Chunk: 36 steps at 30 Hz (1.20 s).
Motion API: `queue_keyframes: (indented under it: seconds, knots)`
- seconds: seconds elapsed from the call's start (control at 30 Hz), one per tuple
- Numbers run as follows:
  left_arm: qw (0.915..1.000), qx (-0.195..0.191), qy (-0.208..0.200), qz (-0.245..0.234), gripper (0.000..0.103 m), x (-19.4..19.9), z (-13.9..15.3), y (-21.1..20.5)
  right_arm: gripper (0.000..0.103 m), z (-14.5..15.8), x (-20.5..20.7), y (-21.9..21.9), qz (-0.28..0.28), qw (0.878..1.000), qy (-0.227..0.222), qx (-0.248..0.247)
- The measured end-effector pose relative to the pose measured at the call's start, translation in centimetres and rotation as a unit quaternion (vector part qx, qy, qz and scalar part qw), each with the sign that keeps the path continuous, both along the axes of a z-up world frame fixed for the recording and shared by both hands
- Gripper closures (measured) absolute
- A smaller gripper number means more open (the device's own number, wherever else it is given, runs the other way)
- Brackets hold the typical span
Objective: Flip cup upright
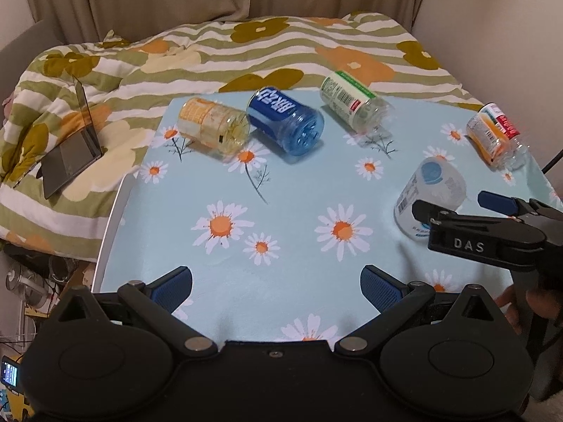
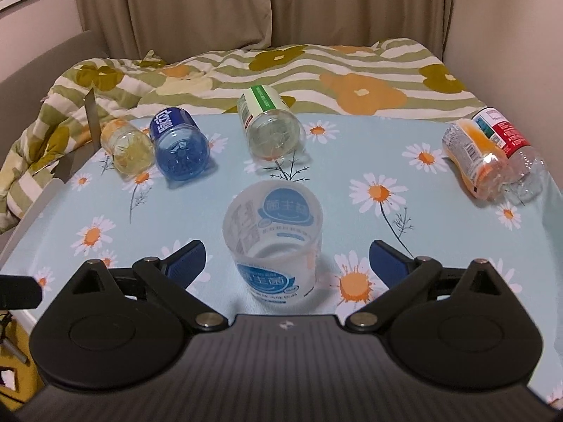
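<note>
Cup [image 2: 273,242], white and empty, stands mouth-up on the daisy-print desk [image 2: 352,140] between my right gripper's [image 2: 286,260] wide-open jaws; my left gripper [image 1: 276,286] gapes wide too.

Left gripper [image 1: 276,288] and right gripper [image 2: 286,260], both jaws wide apart.

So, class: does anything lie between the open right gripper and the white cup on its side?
Nothing visible does. The white cup lies on the daisy tablecloth right in front of the right gripper, between its spread fingers. The other cups lie farther back, clear of the approach.
</note>
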<state>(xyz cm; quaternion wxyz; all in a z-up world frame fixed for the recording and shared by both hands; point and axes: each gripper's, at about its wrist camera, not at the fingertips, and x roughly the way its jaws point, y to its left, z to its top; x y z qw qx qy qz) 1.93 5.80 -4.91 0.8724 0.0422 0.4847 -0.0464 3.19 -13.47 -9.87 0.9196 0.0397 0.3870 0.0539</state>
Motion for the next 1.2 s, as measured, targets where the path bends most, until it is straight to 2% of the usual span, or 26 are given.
queue_keyframes:
  seconds: [0.33,0.5,0.93,1.2]
  knots:
    - [0.9987,-0.003,-0.050,-0.006,0.000,-1.1,3.4,-2.0,0.000,6.8,-2.9,-2.9,0.001,0.999,0.041,-0.013]
    - [0.9970,0.000,-0.076,-0.015,0.000,-1.7,4.4,-3.2,0.000,9.2,-4.6,-4.9,-0.016,0.997,0.066,-0.028]
    - [0.9928,0.006,-0.115,-0.033,0.000,-3.8,5.3,-5.6,0.000,9.8,-6.6,-8.0,-0.049,0.994,0.092,-0.028]
    - [0.9921,0.010,-0.122,-0.029,0.000,-3.9,5.6,-6.0,0.000,9.7,-6.8,-8.4,-0.052,0.994,0.093,-0.026]
